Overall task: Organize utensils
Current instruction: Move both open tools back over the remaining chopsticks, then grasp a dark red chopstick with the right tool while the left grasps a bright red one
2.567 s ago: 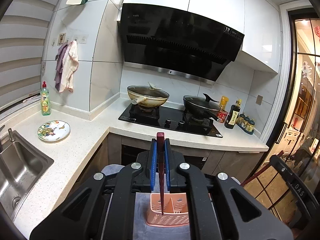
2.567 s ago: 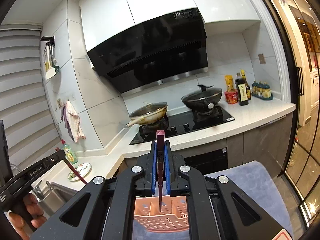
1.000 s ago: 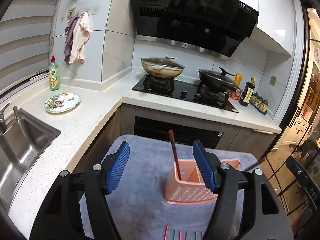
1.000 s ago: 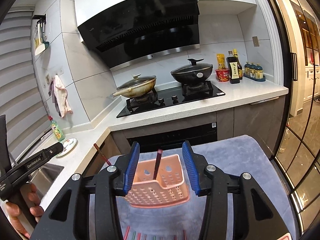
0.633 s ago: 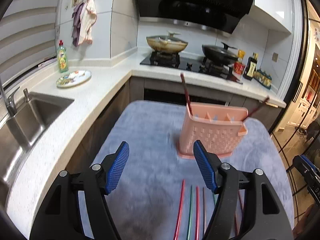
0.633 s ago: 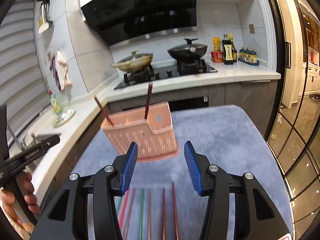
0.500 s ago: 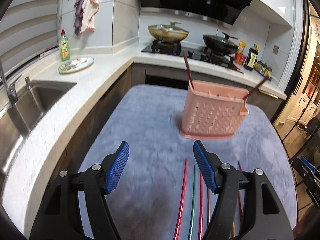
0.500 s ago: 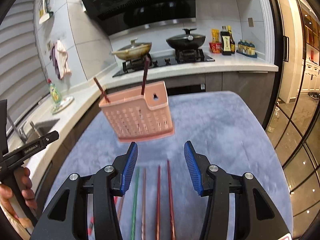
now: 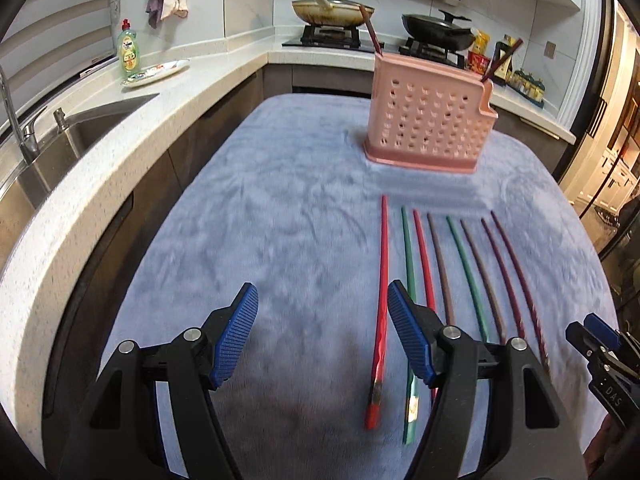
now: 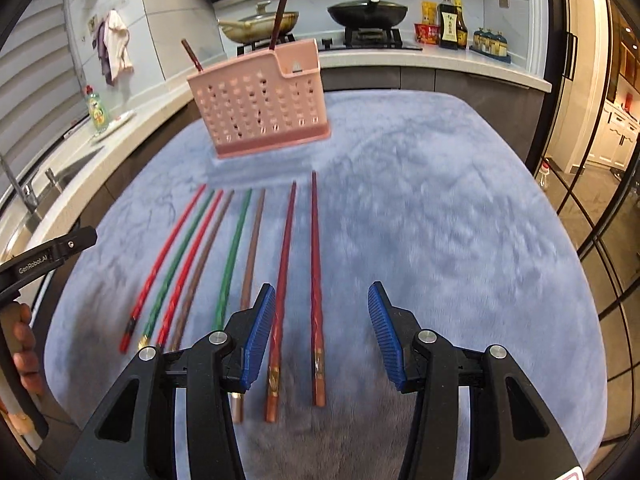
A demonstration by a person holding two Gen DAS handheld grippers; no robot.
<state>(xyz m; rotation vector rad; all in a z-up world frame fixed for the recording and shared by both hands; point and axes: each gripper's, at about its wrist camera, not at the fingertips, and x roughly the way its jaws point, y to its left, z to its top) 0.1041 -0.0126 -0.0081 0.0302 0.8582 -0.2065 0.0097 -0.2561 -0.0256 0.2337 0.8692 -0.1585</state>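
A pink perforated holder (image 9: 428, 124) (image 10: 260, 104) stands at the far end of a grey-blue cloth (image 9: 280, 220). One dark chopstick (image 9: 370, 36) leans out at its left end and another (image 9: 502, 62) at its right. Several red, green, brown and maroon chopsticks lie side by side in front of it. My left gripper (image 9: 322, 296) is open low over the cloth, the outermost red chopstick (image 9: 382, 280) just inside its right finger. My right gripper (image 10: 321, 294) is open over the row's other end, a dark red chopstick (image 10: 316, 280) between its fingers, untouched.
A white counter (image 9: 120, 148) with a sink (image 9: 80, 136), a dish soap bottle (image 9: 130, 50) and a plate runs along the left. The hob with two pans (image 9: 332, 10) and sauce bottles (image 10: 450, 26) stand behind. Glass doors (image 10: 600, 160) are to the right.
Both grippers held a dark chopstick above the holder, let it drop in and opened. They have since sunk and pulled back to the row of chopsticks on the cloth.
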